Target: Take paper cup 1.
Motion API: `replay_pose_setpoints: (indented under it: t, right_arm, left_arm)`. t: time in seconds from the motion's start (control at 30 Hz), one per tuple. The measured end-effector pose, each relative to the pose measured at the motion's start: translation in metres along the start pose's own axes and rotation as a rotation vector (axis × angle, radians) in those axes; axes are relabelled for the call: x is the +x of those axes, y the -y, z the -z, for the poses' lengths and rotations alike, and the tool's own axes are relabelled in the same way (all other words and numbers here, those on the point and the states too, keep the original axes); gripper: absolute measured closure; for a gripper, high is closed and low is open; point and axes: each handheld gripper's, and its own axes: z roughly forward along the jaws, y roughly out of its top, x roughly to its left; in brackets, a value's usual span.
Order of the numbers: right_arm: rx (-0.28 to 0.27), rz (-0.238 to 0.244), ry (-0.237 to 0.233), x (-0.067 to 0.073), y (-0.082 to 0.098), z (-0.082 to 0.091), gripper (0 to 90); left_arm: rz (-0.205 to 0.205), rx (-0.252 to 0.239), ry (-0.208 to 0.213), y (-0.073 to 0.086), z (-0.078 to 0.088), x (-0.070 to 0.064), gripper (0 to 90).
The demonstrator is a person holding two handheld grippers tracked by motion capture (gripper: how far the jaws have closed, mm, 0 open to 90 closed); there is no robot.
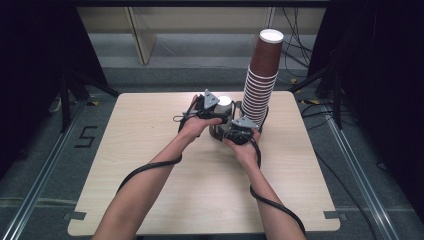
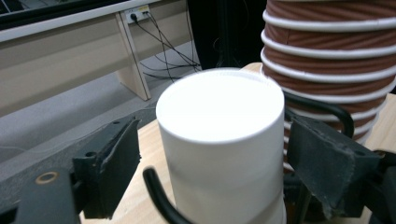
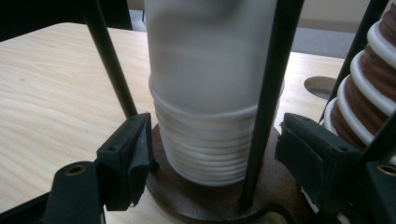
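Bare forearms, no sleeves. Left gripper (image 1: 223, 111) and right gripper (image 1: 243, 126): black bodies, each topped at 12 o'clock by a grey three-cornered plate. Black cable trailing from each toward 6 o'clock along the forearm, looped near the right elbow. Jaws matte black, blocky, faced with dark pads (image 2: 327, 163), frayed along the edges. Round brass-ringed screw hole (image 3: 75, 170) at 8 o'clock in each gripper view.

A black number 5 (image 1: 86, 136) is painted on the grey floor (image 1: 45, 165). It stands left of the table (image 1: 150, 190).
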Motion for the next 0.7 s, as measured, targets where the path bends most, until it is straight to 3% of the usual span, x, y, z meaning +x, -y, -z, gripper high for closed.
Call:
replay_pose_setpoints:
  t: [0.2,0.23,0.3,0.37,0.4,0.5,0.53,0.57,0.7]
  right_arm:
    - [0.015,0.021,0.017,0.001,0.000,-0.005,27.6]
    - [0.005,0.007,0.014,0.003,0.000,-0.007,27.6]
    - [-0.004,0.024,0.031,0.003,0.000,-0.009,27.4]
    - [-0.008,0.036,0.045,0.003,0.000,-0.010,27.7]
    - [0.022,0.036,0.051,0.004,-0.001,-0.008,28.4]
    - [0.027,0.009,0.050,0.006,-0.002,-0.007,30.3]
    - [-0.006,0.029,0.059,0.004,-0.002,-0.010,30.6]
    - [0.000,0.007,0.045,0.005,-0.003,-0.009,30.7]
    - [0.013,0.017,0.064,0.006,-0.005,-0.007,31.5]
  left_arm:
    - [-0.003,0.000,0.004,-0.002,-0.006,0.002,20.4]
    - [-0.003,-0.001,0.006,-0.002,-0.007,0.001,20.9]
    - [-0.008,0.002,0.012,-0.001,-0.009,0.000,22.2]
    - [0.000,0.002,0.012,0.001,-0.011,0.000,23.6]
    - [0.007,-0.003,0.011,0.001,-0.011,-0.001,24.6]
    - [0.017,-0.011,0.010,0.001,-0.011,-0.004,29.7]
    - [0.022,-0.013,0.011,0.000,-0.012,-0.004,30.3]
    - [0.031,-0.015,0.014,0.000,-0.012,-0.004,30.8]
    - [0.040,-0.025,0.024,-0.002,-0.010,-0.003,32.1]
